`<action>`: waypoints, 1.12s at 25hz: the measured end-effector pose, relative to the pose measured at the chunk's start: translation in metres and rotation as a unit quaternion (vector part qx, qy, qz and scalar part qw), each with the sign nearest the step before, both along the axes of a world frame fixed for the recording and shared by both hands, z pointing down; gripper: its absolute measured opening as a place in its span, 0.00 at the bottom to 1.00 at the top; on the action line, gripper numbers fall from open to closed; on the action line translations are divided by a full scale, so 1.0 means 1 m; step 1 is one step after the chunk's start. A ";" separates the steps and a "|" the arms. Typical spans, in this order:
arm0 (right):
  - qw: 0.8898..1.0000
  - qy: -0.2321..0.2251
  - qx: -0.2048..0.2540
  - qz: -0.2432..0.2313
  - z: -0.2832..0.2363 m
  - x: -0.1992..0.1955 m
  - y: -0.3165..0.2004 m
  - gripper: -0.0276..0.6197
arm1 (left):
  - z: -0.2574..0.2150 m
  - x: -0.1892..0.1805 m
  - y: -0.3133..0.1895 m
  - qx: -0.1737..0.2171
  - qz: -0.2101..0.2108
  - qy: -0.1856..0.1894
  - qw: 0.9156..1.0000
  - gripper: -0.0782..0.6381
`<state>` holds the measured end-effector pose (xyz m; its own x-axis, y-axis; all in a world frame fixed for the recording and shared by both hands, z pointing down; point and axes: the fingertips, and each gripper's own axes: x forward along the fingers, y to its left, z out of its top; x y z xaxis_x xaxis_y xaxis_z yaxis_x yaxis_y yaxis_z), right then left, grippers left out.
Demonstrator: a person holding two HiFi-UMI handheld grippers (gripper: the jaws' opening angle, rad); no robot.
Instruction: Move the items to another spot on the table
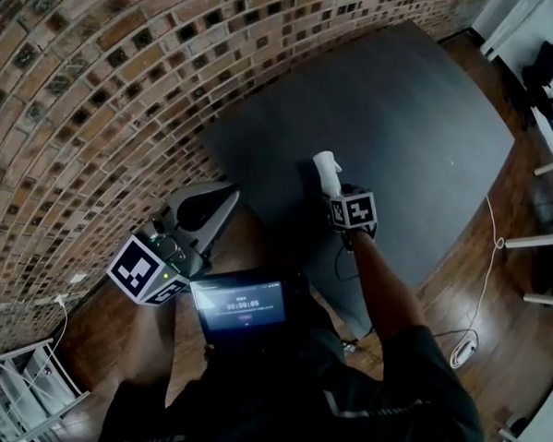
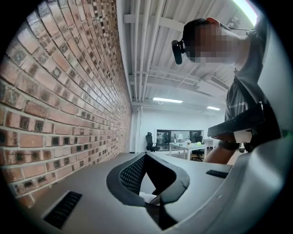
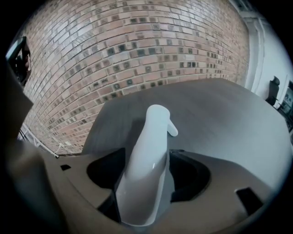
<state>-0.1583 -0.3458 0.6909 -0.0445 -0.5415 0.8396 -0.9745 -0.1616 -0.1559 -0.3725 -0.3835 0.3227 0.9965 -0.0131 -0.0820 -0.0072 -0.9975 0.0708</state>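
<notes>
A white spray bottle [image 1: 326,170] stands upright on the dark grey table [image 1: 419,116], near its front left part. My right gripper [image 1: 336,196] is tilted down over it; in the right gripper view the bottle [image 3: 146,173] rises between the widely spread jaws of the right gripper [image 3: 149,153], and I see no pad pressing on it. My left gripper [image 1: 231,196] hovers at the table's left corner, pointing level, with its tips together and nothing in it. The left gripper view shows the left gripper [image 2: 146,156] aimed along the brick wall.
A brick wall [image 1: 113,95] runs along the table's far left side. A small screen [image 1: 240,310] sits on the person's chest. A white cable [image 1: 463,349] lies on the wooden floor at the right, beside white furniture [image 1: 546,247]. Office desks and chairs [image 2: 183,145] stand far off.
</notes>
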 end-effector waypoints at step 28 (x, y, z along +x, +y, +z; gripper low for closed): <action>0.998 0.033 0.054 0.032 -0.055 -0.032 0.049 0.45 | -0.017 -0.033 0.030 0.009 0.049 0.036 0.998 0.11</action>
<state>-0.1899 -0.2965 0.6359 0.0459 -0.6286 0.7764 -0.9715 -0.2089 -0.1116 -0.4058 -0.3534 0.3056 0.9843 0.0863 -0.1537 0.0948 -0.9943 0.0490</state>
